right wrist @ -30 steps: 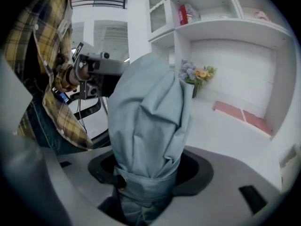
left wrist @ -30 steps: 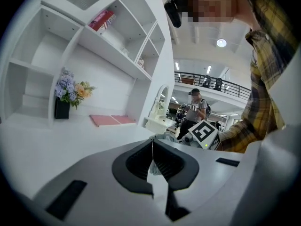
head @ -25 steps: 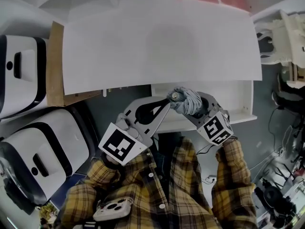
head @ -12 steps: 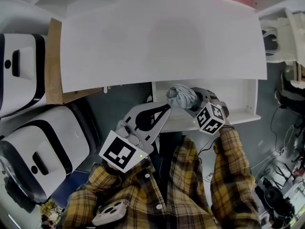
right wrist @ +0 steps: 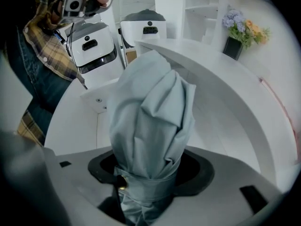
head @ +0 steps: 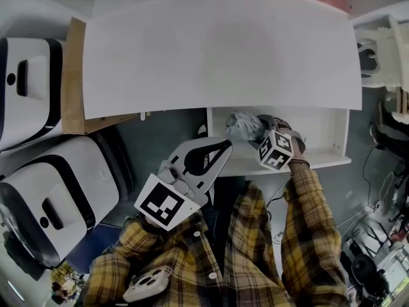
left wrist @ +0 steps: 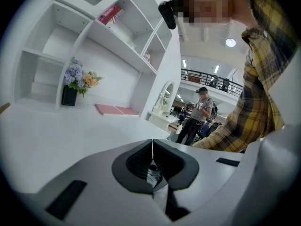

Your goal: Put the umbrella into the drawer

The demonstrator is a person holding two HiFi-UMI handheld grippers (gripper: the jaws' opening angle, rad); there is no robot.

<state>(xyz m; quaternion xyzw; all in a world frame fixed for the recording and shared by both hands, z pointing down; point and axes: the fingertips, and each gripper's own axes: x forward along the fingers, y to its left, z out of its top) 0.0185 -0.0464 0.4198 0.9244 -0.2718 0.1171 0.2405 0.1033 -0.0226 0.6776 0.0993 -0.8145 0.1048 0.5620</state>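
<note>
I have the folded grey umbrella clamped in my right tongs, pointing down into the open drawer. I'd lay it flat inside before letting go. Only the left gripper view shows my left tongs closed and empty. The head view alone shows the drawer's edges.

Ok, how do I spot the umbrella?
Find the big white desk; an open white drawer sticks out under its near edge. The umbrella is the folded grey fabric bundle over that drawer, clamped in the right gripper, the only cloth thing there.
</note>
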